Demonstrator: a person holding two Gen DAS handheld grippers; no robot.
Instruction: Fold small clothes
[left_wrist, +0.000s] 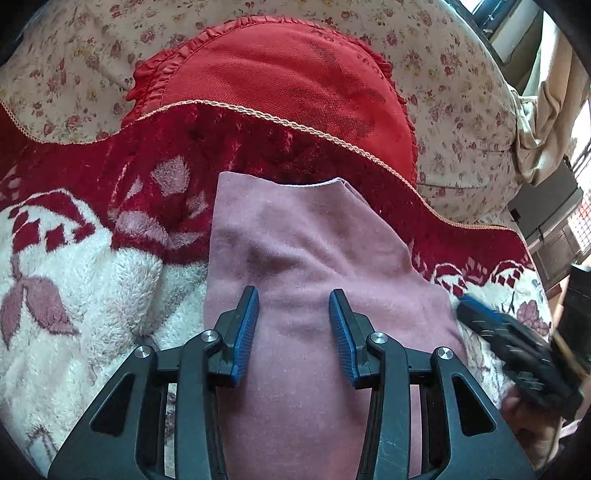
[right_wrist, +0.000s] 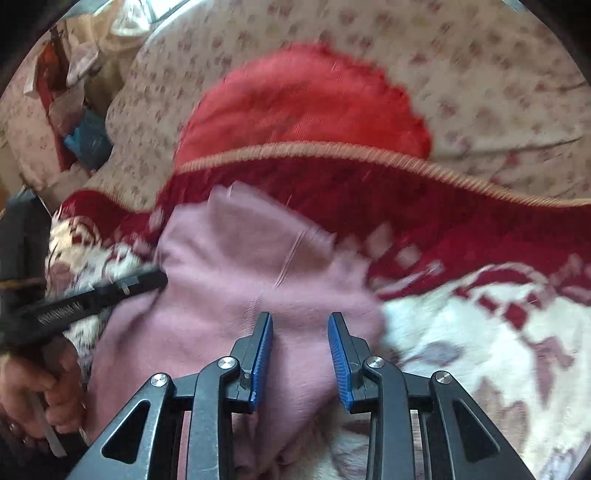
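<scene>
A small dusty-pink garment (left_wrist: 295, 251) lies on a red and white fleece blanket (left_wrist: 74, 295). My left gripper (left_wrist: 294, 299) is open, its blue pads hovering over the garment's middle with nothing between them. My right gripper (right_wrist: 300, 321) is open over the garment (right_wrist: 229, 280) near its right edge, empty. In the left wrist view the right gripper (left_wrist: 517, 347) shows blurred at the garment's right side. In the right wrist view the left gripper (right_wrist: 85, 299) reaches the garment's left edge, held by a hand (right_wrist: 40, 391).
A red frilled cushion (left_wrist: 280, 85) leans on the floral sofa back (left_wrist: 461, 110) behind the blanket. Curtains and dark furniture (left_wrist: 546, 206) stand at the right. Clutter with a blue bag (right_wrist: 86, 142) lies at the sofa's far left.
</scene>
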